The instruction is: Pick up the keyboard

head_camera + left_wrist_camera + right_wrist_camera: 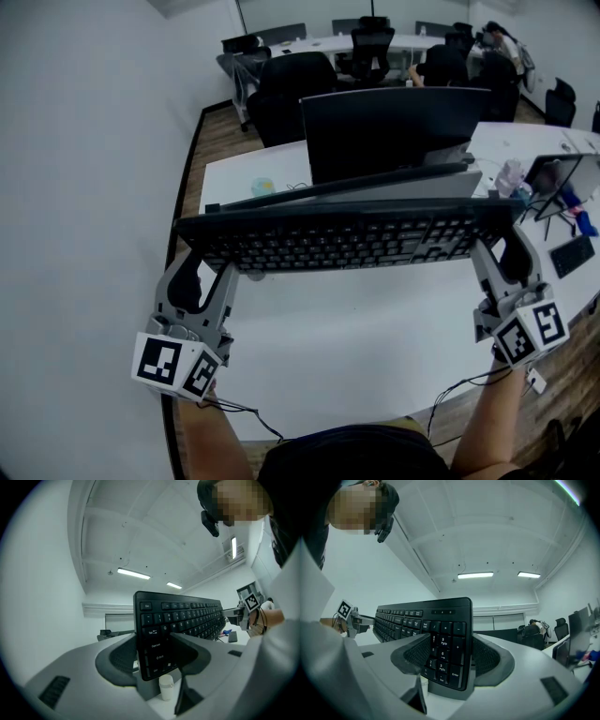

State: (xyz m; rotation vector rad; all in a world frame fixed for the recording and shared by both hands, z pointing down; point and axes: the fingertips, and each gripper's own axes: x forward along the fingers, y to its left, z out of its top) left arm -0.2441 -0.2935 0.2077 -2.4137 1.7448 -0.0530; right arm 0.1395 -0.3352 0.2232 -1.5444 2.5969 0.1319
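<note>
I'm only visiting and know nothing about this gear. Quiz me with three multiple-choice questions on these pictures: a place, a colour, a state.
1. Where do the left gripper and right gripper hold the keyboard? A) both mid-length B) one at each end C) both at one end
2. The keyboard's colour? A) white B) black C) red
3. The left gripper's jaws are: A) shut on the keyboard B) open and empty C) holding a cup
Answers: B, each gripper view shows a keyboard end between its jaws; B, keys and frame are black; A, both jaws press the keyboard's end.
</note>
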